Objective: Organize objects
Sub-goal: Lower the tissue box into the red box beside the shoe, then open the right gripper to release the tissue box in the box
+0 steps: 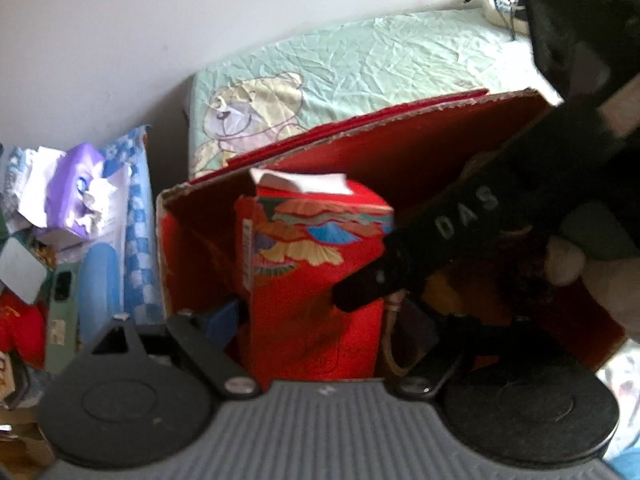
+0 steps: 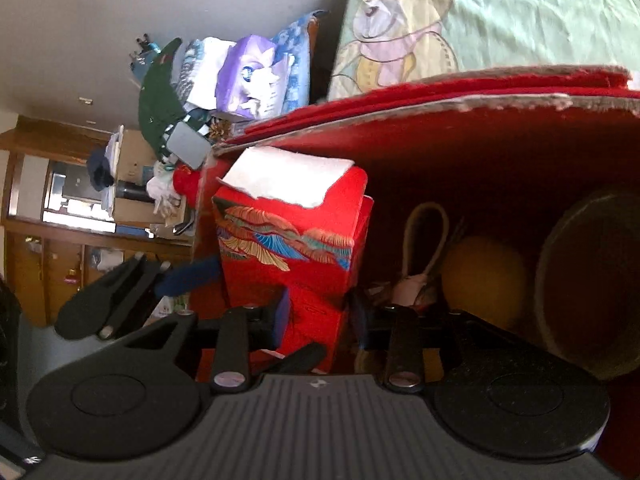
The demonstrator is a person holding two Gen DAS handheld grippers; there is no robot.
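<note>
Left gripper (image 1: 320, 312) clamped on red patterned box (image 1: 316, 264), standing upright inside red carton (image 1: 400, 152); right gripper body crosses from 2 o'clock. Bed (image 1: 360, 60) at 12 o'clock.

Right gripper (image 2: 316, 312) also clamped on red patterned box (image 2: 292, 240); yellow ball (image 2: 484, 276) at 3 o'clock inside carton.

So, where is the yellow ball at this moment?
In the right wrist view the yellow ball lies inside the red cardboard box, right of centre, between a beige cord loop and a round brown container.
</note>
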